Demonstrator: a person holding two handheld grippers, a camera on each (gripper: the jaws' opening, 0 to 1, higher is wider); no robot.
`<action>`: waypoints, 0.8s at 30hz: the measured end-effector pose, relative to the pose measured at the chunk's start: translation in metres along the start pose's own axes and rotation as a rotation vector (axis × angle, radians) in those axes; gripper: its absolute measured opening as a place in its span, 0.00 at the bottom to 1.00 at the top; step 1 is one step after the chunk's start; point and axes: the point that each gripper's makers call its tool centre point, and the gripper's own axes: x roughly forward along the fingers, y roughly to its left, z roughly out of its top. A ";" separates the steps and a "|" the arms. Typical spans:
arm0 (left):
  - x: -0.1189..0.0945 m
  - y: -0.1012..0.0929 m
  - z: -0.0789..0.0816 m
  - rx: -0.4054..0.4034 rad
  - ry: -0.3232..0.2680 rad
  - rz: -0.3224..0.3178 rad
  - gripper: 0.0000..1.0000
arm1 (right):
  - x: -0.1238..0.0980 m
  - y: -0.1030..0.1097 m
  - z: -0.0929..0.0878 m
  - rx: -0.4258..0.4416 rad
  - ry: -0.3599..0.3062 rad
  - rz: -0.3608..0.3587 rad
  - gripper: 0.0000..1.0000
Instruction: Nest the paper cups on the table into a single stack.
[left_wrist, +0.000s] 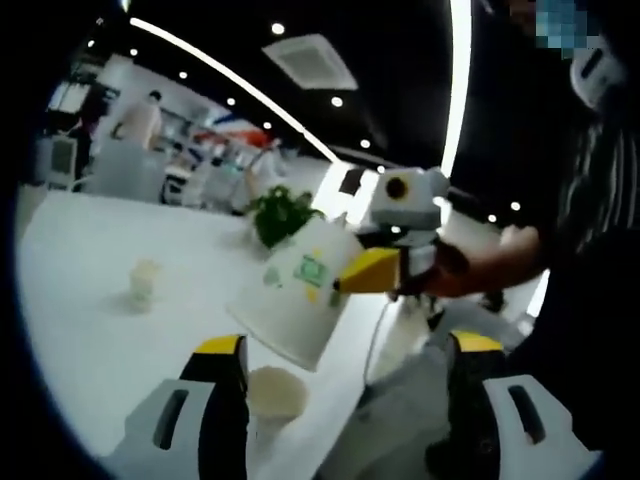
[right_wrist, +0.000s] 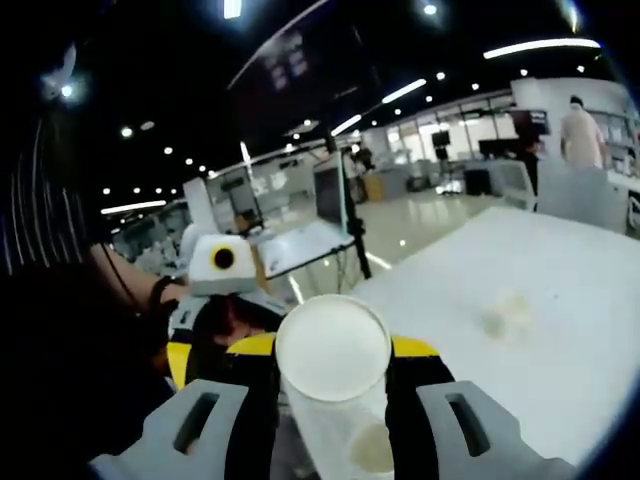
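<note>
left gripper (left_wrist: 345, 400) jaws standing apart over a small paper cup (left_wrist: 275, 393) on the white table (left_wrist: 90, 290). right gripper (right_wrist: 330, 385) clamping a printed paper cup (left_wrist: 297, 290), tilted in the air above it. third cup (left_wrist: 144, 283) sitting farther back, potted plant (left_wrist: 281, 213) beyond.

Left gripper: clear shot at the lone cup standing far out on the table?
Probably yes. The left gripper looks open, and bare white table lies between it and the far cup. The right gripper holds a tilted paper cup off to the side, not across that path.
</note>
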 end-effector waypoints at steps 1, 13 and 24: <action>0.000 -0.001 0.002 -0.010 -0.008 -0.007 0.75 | 0.000 0.002 0.000 -0.004 -0.002 0.004 0.38; -0.008 -0.001 0.016 -0.075 -0.087 -0.034 0.62 | 0.002 0.006 -0.002 0.013 -0.003 0.023 0.38; -0.010 0.001 0.019 -0.087 -0.101 -0.038 0.57 | 0.000 0.009 -0.011 0.015 0.011 0.038 0.38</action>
